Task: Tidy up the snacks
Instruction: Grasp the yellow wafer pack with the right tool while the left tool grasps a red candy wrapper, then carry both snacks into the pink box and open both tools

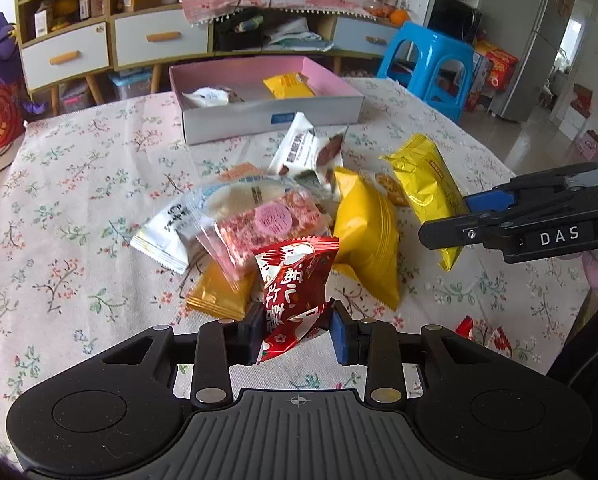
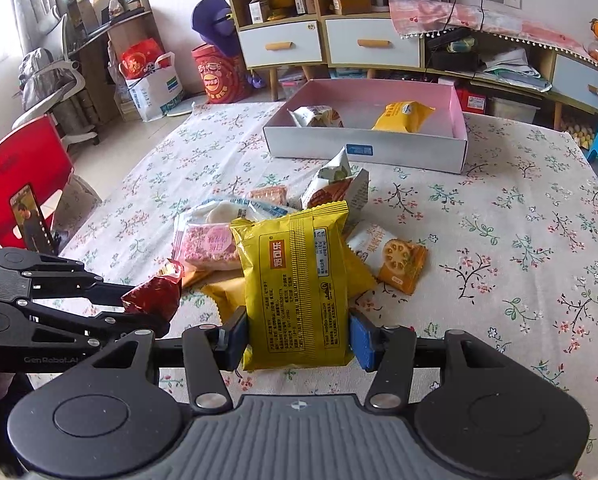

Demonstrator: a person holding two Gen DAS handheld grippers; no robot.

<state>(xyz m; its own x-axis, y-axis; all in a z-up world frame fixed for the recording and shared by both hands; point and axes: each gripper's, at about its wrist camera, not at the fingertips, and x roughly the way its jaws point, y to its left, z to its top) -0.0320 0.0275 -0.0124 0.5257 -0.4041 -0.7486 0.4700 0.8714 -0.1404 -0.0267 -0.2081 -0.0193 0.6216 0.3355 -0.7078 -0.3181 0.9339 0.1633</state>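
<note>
My left gripper (image 1: 297, 330) is shut on a red snack packet (image 1: 295, 280) and holds it above the table; it shows in the right wrist view (image 2: 155, 298) too. My right gripper (image 2: 299, 336) is shut on a yellow snack packet (image 2: 299, 280), lifted off the pile; it also shows in the left wrist view (image 1: 431, 192). A heap of loose snacks (image 1: 259, 216) lies mid-table. The pink-lined white box (image 1: 203, 120) stands beyond it, holding a yellow packet (image 1: 289, 86) and a white packet (image 1: 209, 98).
The table has a floral cloth (image 1: 79, 200). A blue stool (image 1: 427, 60) stands at its far right, a red chair (image 2: 23, 172) at its left. Cabinets with drawers (image 1: 159, 38) line the wall. A small red packet (image 1: 483, 334) lies near the table's right edge.
</note>
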